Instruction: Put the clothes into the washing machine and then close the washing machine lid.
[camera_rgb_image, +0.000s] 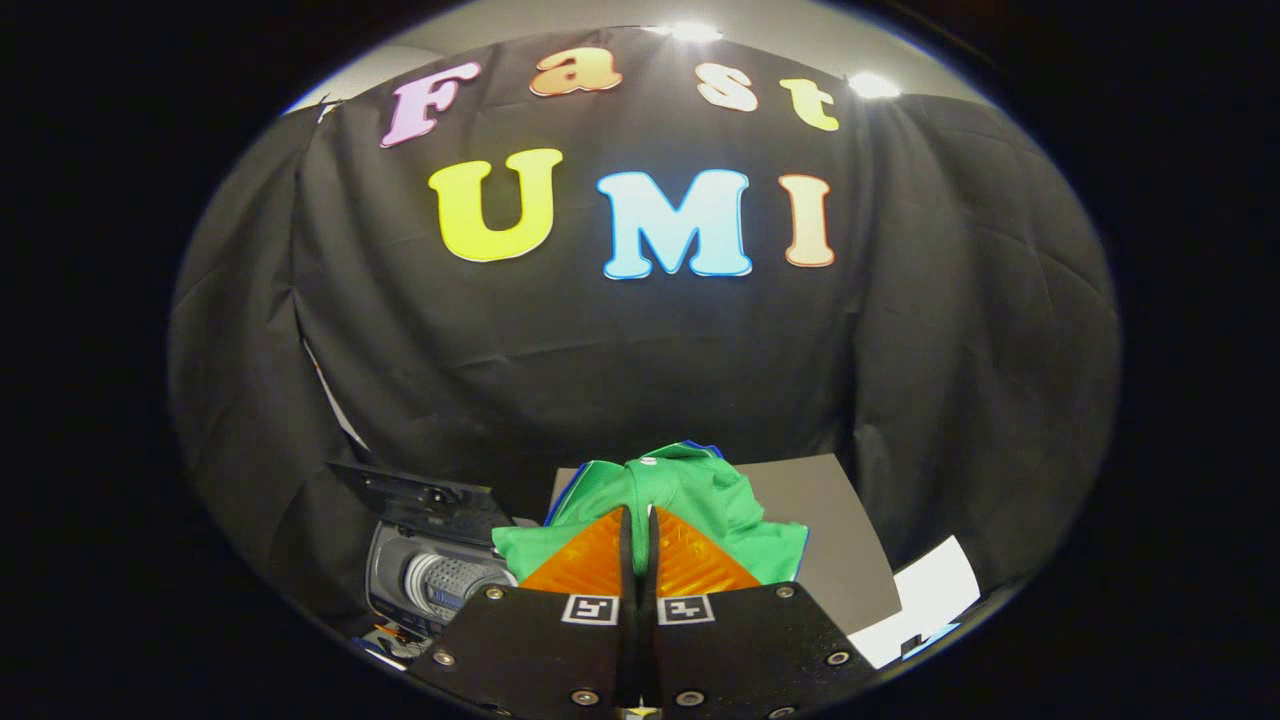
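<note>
Your tool (640, 520) stands with fingers pressed nearly together over the green shirt (700, 490) on the table (820, 520); washer (440, 575) sits left, lid (405, 492) up.

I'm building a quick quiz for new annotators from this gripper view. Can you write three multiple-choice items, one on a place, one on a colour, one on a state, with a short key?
1. Where is the washing machine relative to the garment?
A. left of it
B. right of it
C. on top of it

2. What colour is the garment, mainly?
A. red
B. green
C. white

3. How is the washing machine lid?
A. shut
B. removed and lying on the garment
C. raised open

Key: 1 A, the machine sits left of the fingers, the garment just beyond them. 2 B, green cloth with a blue edge. 3 C, the lid stands up and the drum shows. The gripper has its fingers nearly together, gripping nothing visible.
</note>
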